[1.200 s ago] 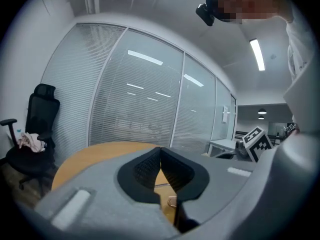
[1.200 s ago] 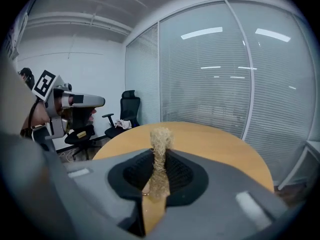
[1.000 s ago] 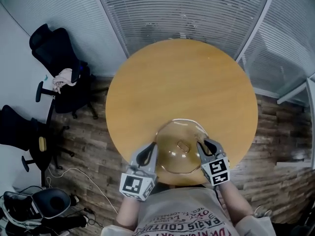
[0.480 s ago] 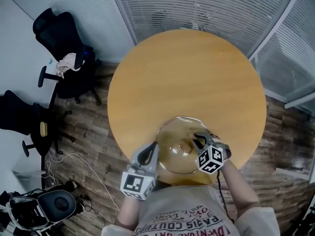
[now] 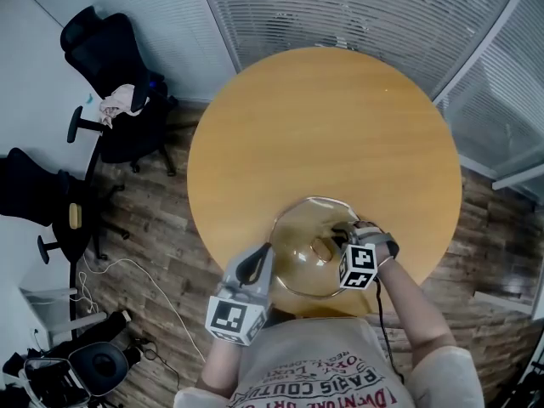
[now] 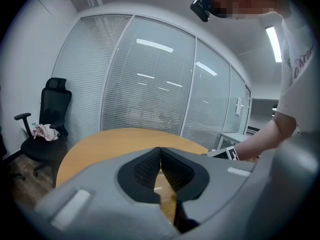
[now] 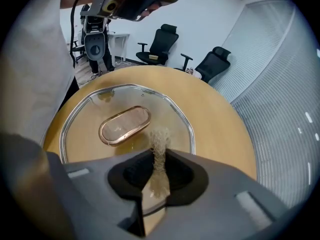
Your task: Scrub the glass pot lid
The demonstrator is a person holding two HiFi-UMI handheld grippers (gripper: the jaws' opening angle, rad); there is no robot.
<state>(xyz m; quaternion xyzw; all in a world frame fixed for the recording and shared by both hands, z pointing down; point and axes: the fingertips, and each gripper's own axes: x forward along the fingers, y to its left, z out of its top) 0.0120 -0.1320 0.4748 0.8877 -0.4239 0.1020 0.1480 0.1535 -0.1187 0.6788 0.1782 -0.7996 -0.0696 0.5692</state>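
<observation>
Glass pot lid (image 5: pixel 313 249) flat on round table (image 5: pixel 323 126), near its edge. My left gripper (image 6: pixel 160 159) pinches lid rim; right gripper (image 7: pixel 159 164) clamped on fibrous scrubber (image 7: pixel 160 139) above glass. Risk: hard strokes skid lid off table.

Right gripper (image 5: pixel 343 235) farther inward over lid (image 5: pixel 299 226)

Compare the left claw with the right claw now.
The right claw pinches a beige scrub pad; the left claw is shut with nothing seen between its tips. The right claw sits over the glass pot lid near its handle; the left claw sits at the lid's rim. Both are closed.
</observation>
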